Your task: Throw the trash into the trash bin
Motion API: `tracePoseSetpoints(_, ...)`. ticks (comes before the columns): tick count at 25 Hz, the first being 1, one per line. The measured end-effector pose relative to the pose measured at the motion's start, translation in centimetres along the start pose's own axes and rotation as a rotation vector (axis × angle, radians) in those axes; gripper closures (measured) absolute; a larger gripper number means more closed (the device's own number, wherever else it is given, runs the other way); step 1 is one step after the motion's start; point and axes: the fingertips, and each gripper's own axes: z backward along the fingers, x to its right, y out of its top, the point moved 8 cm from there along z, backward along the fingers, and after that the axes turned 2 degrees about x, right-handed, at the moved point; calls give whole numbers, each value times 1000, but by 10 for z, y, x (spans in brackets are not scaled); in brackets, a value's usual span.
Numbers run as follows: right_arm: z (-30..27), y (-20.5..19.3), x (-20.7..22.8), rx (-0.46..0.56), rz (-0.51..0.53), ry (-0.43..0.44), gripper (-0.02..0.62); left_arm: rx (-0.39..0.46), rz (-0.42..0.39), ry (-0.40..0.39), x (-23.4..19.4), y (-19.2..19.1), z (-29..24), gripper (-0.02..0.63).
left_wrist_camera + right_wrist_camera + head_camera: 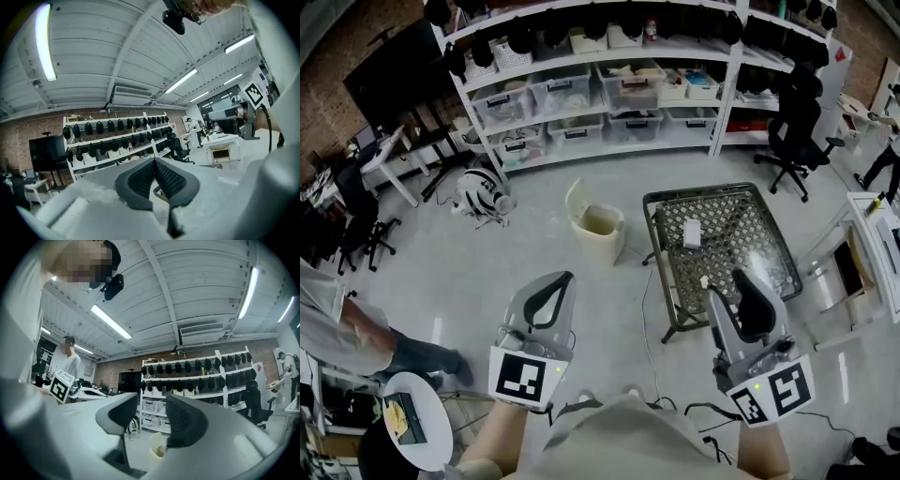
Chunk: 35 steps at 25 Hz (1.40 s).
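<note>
A cream trash bin (596, 225) with its lid tipped up stands on the floor, left of a black mesh metal table (750, 211). A white piece of trash (692, 232) lies on the mesh, and a smaller scrap (705, 281) lies near its front edge. My left gripper (566, 278) is held level over the floor in front of the bin, jaws shut with nothing in them; its fingertips (154, 161) meet. My right gripper (741, 277) hovers at the table's front edge, open and empty. Between its pads (187, 420) the bin (158, 446) shows.
Shelving (609, 84) with plastic boxes and dark helmets lines the back wall. A black office chair (792, 141) stands at the right, with a white desk (874, 246) beyond the table. A person (342, 328) stands at the left near a small round table (411, 422). A striped object (483, 197) lies on the floor.
</note>
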Motion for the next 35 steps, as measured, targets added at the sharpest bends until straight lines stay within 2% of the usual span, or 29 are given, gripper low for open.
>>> tracePoseSetpoints(1,1,0,4,2,0,-3,378,-2,-3,4,2,1,-1,603)
tracePoseSetpoints(2,2,0,8,2,3,-8,365,-2,-7,8,3,1,-2,603)
tracePoseSetpoints(9,0,-15,16,-32,-6,2,344,-13,-20,26,5,-4,-6,603)
tracePoseSetpoints(16,-41,-36,20,-66,-2,6,337,-16,-14,19,-21,-19,-29,603)
tracePoseSetpoints(25,-136,-66,34,-115,0,-24,334,-15,-7,-18,-95,-46,-100,603)
tracePoseSetpoints(35,-286,-100,39,-192,-25,-95,334,-56,23,-92,-223,-83,-195,603)
